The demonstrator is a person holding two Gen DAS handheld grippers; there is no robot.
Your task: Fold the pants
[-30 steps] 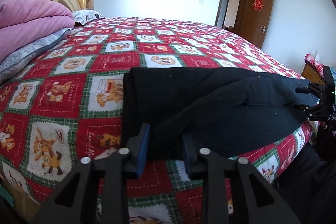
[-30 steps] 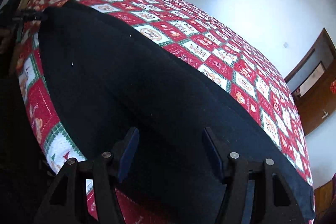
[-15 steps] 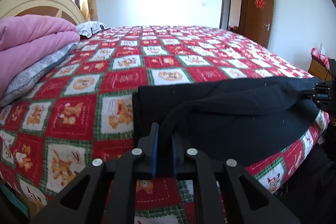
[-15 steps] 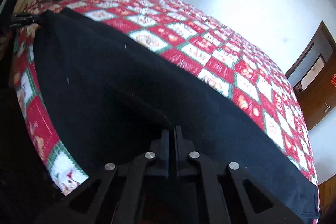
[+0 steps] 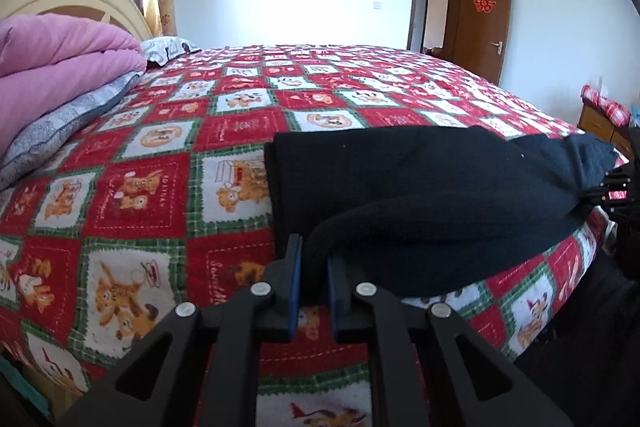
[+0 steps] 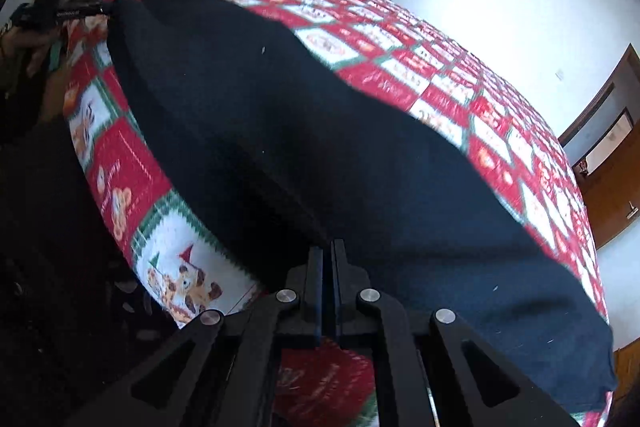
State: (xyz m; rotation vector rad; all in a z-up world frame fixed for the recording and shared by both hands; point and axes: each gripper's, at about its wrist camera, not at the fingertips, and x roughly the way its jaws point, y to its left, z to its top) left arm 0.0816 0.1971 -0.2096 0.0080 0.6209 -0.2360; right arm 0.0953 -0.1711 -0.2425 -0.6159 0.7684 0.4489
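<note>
The black pants [image 5: 420, 195] lie lengthwise along the near edge of the bed, and fill the middle of the right wrist view [image 6: 320, 155]. My left gripper [image 5: 314, 267] is shut on a bunched near edge of the pants at one end and lifts it a little off the quilt. My right gripper [image 6: 329, 263] is shut on the near edge of the pants at the other end. The right gripper also shows at the far right of the left wrist view [image 5: 612, 191], and the left gripper shows at the top left of the right wrist view [image 6: 76, 11].
A red, green and white patchwork quilt [image 5: 160, 187] covers the bed. A folded pink blanket [image 5: 52, 67] on grey pillows sits at the headboard. A brown door [image 5: 484, 23] stands open at the far wall. A bedside cabinet [image 5: 600, 119] stands at the right.
Both grippers were open around the pants' edge a second ago and have closed on it. The gripped edge has since risen, and the fabric bulges up from the quilt.
</note>
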